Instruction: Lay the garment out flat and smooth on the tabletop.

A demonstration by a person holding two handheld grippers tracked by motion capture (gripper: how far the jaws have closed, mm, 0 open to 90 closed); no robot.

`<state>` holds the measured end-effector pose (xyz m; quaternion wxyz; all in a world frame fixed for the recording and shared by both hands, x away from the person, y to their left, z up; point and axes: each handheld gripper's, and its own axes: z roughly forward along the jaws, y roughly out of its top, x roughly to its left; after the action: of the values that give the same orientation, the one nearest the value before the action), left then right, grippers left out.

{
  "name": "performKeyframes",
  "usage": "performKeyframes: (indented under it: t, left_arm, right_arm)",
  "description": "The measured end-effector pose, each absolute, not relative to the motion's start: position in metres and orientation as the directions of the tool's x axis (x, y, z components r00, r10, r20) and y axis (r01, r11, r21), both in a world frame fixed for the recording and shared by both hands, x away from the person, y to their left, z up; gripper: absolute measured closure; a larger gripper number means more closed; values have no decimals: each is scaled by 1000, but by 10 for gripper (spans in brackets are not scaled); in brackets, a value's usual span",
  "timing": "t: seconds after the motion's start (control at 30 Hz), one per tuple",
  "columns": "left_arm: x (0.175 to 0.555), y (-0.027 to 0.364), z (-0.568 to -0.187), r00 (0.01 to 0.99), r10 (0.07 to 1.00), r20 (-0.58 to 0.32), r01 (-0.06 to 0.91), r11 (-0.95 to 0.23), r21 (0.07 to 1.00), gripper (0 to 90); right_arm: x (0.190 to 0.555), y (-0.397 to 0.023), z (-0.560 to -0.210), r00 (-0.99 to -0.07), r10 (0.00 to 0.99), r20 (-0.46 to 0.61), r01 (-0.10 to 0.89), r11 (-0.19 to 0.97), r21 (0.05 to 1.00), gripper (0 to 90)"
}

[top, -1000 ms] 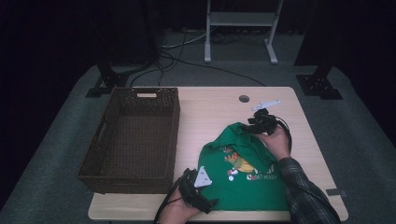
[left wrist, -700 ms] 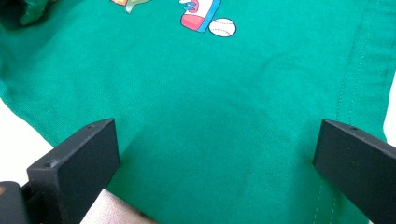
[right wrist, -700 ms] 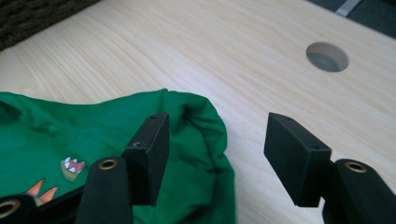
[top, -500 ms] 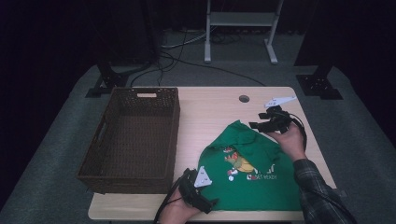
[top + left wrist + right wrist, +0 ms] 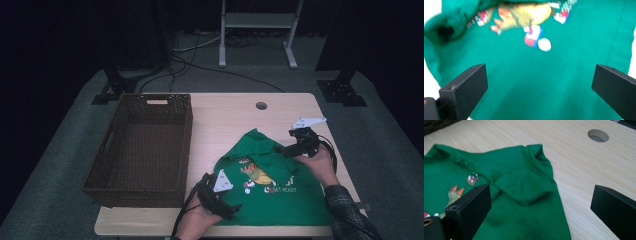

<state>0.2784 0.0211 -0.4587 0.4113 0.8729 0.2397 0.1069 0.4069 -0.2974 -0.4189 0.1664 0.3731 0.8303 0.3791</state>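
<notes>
— Both pairs of jaws stand wide apart with nothing pinched. My right gripper (image 5: pixel 281 149) has just been opening; it let go of the green shirt (image 5: pixel 280 192), whose folded sleeve (image 5: pixel 524 182) now lies flat ahead, between its jaws.

— And the left gripper (image 5: pixel 235 207)?

— Cloth spreads beneath it, untouched. Fold placed, I'd judge; the basket (image 5: pixel 107 170) waits beyond.

A: Item, table (image 5: pixel 230 120)?
B: Light wood; brown wicker basket (image 5: pixel 142 150) at left, green printed T-shirt (image 5: pixel 280 192) spread at right.
A: Grippers?
B: Left gripper (image 5: pixel 235 207) at shirt's near-left edge; right gripper (image 5: pixel 277 149) above far-right part, jaws just opening.
</notes>
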Motion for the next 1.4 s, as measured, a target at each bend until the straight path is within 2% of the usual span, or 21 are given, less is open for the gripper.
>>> performKeyframes:
  t: [0.5, 0.83, 1.07, 1.4]
  left_arm:
    - [344, -1, -439, 849, 525, 60, 292, -559, 776, 0]
    - [381, -12, -460, 856, 517, 11, 341, -580, 739, 0]
    - [383, -10, -465, 850, 527, 11, 353, -584, 731, 0]
    - [366, -3, -463, 850, 526, 18, 345, -582, 737, 0]
  right_arm:
    - [385, -308, -457, -686, 727, 17, 508, 462, 727, 22]
    - [379, -306, -482, -701, 713, -1, 518, 511, 686, 21]
    - [372, -309, -485, -694, 720, 9, 508, 481, 714, 22]
    - [348, -309, -486, -712, 702, 9, 492, 490, 720, 24]
